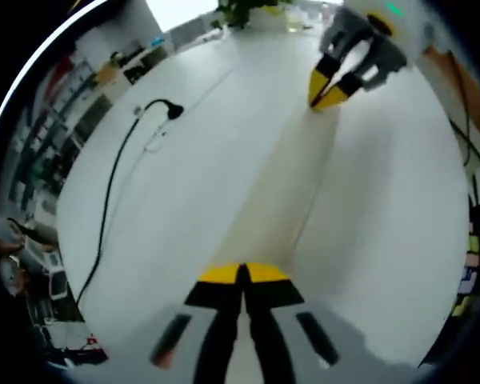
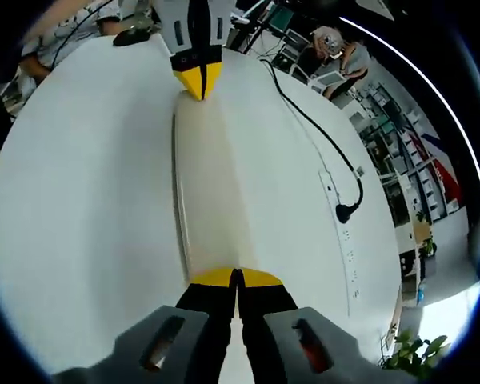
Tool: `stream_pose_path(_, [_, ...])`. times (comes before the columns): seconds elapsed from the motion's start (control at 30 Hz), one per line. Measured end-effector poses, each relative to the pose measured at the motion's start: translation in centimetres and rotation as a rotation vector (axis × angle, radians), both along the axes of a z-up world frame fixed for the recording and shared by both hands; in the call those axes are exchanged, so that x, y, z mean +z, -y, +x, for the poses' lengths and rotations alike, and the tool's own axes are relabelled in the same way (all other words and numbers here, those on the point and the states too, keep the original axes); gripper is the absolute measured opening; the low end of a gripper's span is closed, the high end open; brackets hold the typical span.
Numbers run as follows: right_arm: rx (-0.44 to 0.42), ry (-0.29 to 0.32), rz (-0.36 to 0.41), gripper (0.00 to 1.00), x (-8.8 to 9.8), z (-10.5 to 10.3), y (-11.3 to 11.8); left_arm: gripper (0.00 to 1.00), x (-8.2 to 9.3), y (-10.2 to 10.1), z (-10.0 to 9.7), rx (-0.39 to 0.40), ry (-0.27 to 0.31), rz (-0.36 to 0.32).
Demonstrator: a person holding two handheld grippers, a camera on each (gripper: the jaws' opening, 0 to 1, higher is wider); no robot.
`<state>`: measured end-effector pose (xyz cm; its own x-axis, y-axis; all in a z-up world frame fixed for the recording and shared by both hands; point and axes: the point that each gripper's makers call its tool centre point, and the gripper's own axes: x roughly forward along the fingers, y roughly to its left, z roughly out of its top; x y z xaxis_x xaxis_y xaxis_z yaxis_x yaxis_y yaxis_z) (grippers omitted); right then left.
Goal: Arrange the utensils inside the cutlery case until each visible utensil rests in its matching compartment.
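Note:
A long, pale cream cutlery case (image 1: 280, 192) lies flat on the white table (image 1: 384, 240), running from my left gripper to my right one. My left gripper (image 1: 242, 274) is shut on the near end, its yellow tips pressed together. At the far end, my right gripper (image 1: 326, 98) is closed on the case. In the right gripper view the same case (image 2: 212, 192) stretches away from my right gripper (image 2: 236, 276) to my left gripper (image 2: 200, 88) at the top. Whatever the case holds is hidden.
A black cable (image 1: 112, 184) ends in a plug (image 1: 172, 110) left of the case. In the right gripper view the cable (image 2: 312, 120) lies beside a white power strip (image 2: 348, 256). A person (image 2: 336, 44) sits beyond the table. A plant (image 2: 408, 352) stands past the table's edge.

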<state>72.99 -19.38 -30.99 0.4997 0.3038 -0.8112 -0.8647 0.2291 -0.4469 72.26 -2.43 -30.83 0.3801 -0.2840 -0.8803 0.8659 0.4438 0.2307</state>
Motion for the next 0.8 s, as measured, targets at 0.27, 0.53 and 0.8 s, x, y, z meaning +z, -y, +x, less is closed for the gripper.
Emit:
stream_pose_path(0.27, [0.017, -0.013, -0.01, 0.0, 0.0, 0.3, 0.0, 0.01, -0.2, 0.2, -0.4, -0.085, -0.031, 0.094])
stream_pose_path(0.53, [-0.019, -0.02, 0.061, 0.0, 0.2, 0.9, 0.0, 0.0, 0.0, -0.7, 1.6, -0.116, -0.082, 0.185])
stream_pose_path(0.8, [-0.024, -0.017, 0.079, 0.0, 0.1, 0.7, -0.3, 0.0, -0.3, -0.8, 0.9, -0.116, -0.099, 0.194])
